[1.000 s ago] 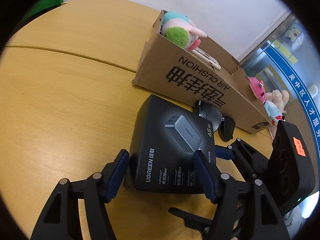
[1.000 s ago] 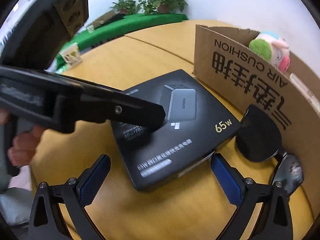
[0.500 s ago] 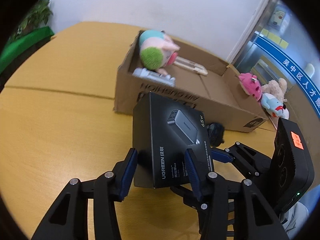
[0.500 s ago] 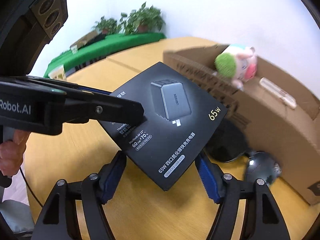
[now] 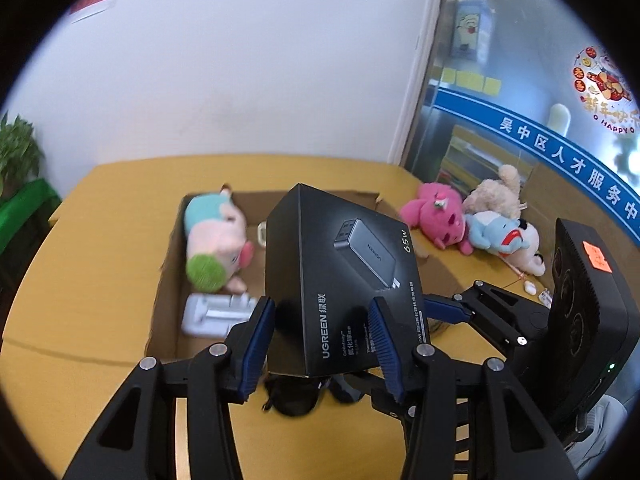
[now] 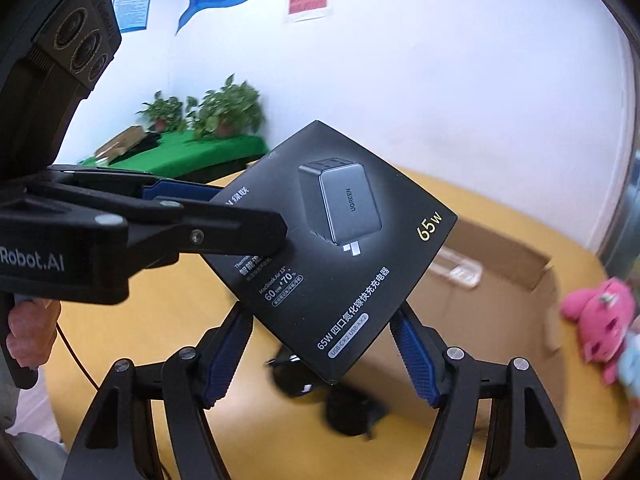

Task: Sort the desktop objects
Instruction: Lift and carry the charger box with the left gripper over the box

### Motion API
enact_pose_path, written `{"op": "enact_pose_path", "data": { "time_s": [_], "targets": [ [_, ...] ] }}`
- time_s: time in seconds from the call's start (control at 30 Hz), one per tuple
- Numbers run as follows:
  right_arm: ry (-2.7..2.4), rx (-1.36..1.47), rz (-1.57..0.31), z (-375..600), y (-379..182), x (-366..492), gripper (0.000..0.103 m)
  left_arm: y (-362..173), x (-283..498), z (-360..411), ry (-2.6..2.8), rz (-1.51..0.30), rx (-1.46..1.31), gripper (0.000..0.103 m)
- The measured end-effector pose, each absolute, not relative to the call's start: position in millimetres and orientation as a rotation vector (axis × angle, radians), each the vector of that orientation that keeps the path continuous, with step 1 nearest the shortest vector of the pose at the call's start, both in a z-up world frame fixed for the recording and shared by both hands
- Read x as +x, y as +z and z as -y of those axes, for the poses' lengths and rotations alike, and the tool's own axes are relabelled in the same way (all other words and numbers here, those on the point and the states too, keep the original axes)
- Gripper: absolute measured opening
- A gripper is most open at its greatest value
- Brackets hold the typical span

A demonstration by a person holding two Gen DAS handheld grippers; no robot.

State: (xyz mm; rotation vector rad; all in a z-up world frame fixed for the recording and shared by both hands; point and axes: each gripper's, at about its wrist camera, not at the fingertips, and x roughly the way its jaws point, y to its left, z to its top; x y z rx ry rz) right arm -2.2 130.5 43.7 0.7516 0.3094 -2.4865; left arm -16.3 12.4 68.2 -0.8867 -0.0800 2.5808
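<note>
A black UGREEN charger box [image 5: 340,280] is held up in the air by both grippers. My left gripper [image 5: 324,340] is shut on its near end. My right gripper [image 6: 324,352] is shut on its lower corner; the box also shows in the right wrist view [image 6: 340,248]. The box hangs above the near wall of an open cardboard box [image 5: 168,280] that holds a pink and green plush toy [image 5: 216,240] and a white plastic item [image 5: 212,314]. Black sunglasses [image 5: 296,396] lie on the table under the charger box, also in the right wrist view [image 6: 332,400].
The round wooden table [image 5: 80,300] carries a pile of plush toys [image 5: 472,224] to the right of the cardboard box. A green ledge with potted plants [image 6: 200,120] stands beyond the table. A glass wall is at the right.
Both grippers have closed on the charger box and lifted it off the table, up over the cardboard box. The sunglasses stayed on the table.
</note>
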Motion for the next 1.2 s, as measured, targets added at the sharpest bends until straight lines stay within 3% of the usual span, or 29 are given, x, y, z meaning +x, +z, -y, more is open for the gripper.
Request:
{"op": "enact_pose_path", "data": {
  "time_s": [0.47,1.2],
  "targets": [
    [-2.465,0.869,-0.330,-165,73,-107,0.070,82,-126,-47,2.550,0.061,-0.968,0.048],
    [-2.156,1.411,-0.210,-173,-70,-270,0.070,-63,-264,-55,2.333,0.253,-1.551,0.047]
  ]
}}
